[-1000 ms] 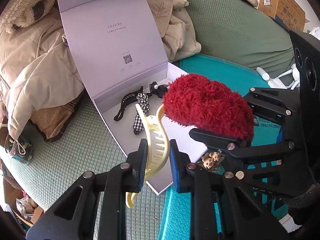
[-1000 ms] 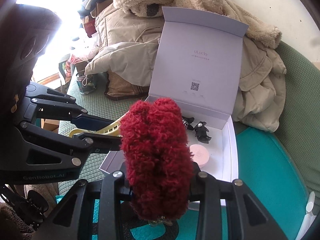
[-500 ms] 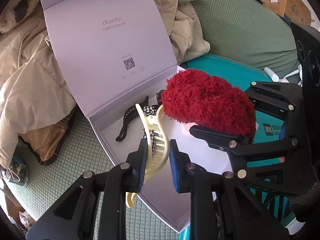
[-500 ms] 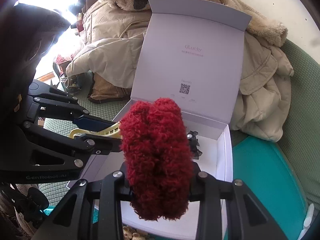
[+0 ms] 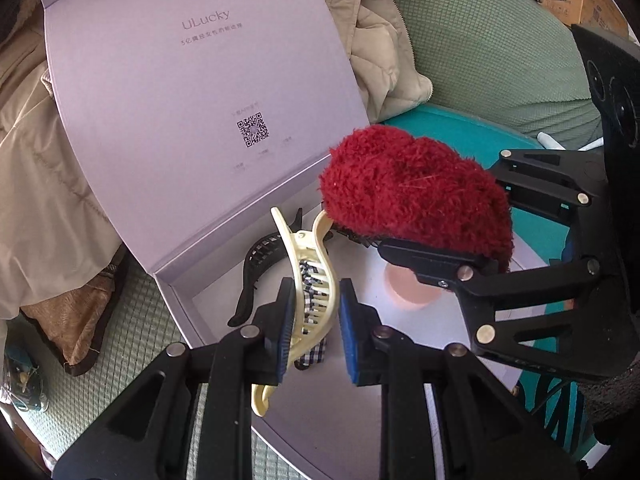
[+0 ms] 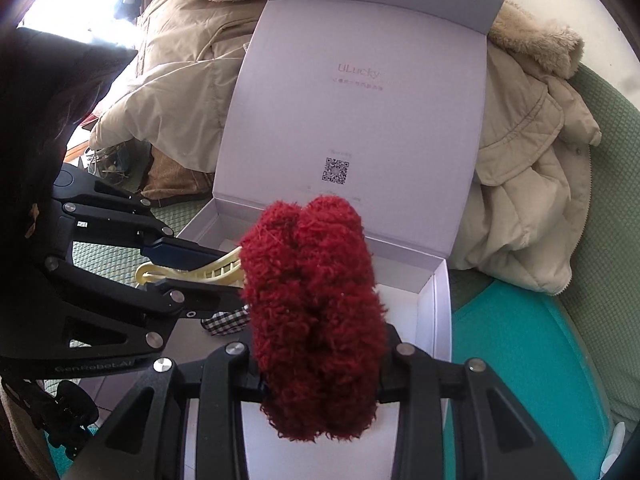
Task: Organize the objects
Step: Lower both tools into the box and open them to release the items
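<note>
Box [image 5: 176,280] already holds a black clip [image 5: 260,256] and pink disc [image 5: 404,292]. Left gripper [image 5: 314,316] clamped on cream claw clip [image 5: 310,280], right gripper [image 6: 320,364] clamped on red fluffy clip [image 6: 316,312], both over the box; 2 releases left.

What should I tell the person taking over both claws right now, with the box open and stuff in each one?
Left claw: shut on the cream hair clip, held over the open box.
Right claw: shut on the red fluffy hair tie, also over the box.
Already in the box: a black hair clip, a checked bow and a pink round thing.
Done: both items picked up and brought above the box.
Left: lower them in on bare floor, open each claw, then probably close the lid.
</note>
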### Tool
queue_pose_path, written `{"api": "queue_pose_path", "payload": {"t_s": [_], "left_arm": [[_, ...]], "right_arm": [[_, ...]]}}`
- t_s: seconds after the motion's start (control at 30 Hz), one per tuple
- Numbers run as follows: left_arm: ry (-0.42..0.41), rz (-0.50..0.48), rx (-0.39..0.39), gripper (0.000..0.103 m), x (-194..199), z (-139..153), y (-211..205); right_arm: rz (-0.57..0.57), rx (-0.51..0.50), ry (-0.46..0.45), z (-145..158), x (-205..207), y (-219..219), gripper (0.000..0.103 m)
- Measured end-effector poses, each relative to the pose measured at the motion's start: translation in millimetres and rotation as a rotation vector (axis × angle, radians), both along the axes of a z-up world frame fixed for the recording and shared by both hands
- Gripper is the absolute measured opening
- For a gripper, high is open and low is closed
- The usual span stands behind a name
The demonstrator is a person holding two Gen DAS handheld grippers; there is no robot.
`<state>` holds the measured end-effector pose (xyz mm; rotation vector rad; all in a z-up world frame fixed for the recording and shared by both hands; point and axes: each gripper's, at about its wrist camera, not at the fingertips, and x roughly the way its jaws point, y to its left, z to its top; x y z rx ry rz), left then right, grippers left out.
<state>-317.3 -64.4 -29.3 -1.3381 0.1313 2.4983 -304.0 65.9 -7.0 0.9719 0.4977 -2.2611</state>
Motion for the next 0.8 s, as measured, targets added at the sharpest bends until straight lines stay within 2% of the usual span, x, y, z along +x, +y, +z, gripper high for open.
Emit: {"api": "queue_pose_path", "payload": {"t_s": [0.33, 0.8], "left_arm": [[0.016, 0.001, -0.032, 0.02, -32.4, -12.5, 7.0], [-0.02, 0.009, -0.043, 0.02, -55.3, -33.3, 10.5]], "right_arm": [[-0.051, 0.025, -0.042, -14.7, -29.1, 4.2, 0.035], [-0.084, 0.044, -0.12, -32.9, -49.8, 2.4, 0.035]]}}
